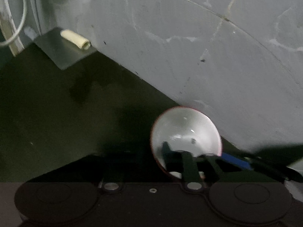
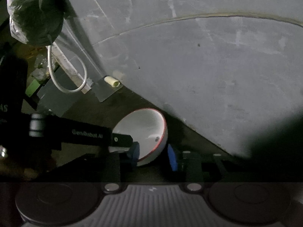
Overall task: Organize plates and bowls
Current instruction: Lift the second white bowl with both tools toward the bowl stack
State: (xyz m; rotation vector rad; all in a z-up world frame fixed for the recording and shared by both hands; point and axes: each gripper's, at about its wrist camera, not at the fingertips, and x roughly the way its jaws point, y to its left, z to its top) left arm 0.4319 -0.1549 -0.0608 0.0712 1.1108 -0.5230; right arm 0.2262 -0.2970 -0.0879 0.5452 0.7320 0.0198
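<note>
White red-rimmed bowl (image 2: 145,132) sits tilted on the dark counter (image 1: 47,113) against the grey wall (image 1: 189,47); left gripper (image 1: 191,158) and right gripper (image 2: 154,155) both clamp its rim

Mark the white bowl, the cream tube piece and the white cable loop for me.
white bowl (image 2: 144,126): right wrist view, inner wall
cream tube piece (image 1: 74,38): left wrist view, middle of its side
white cable loop (image 2: 66,90): right wrist view, bottom of the loop
</note>
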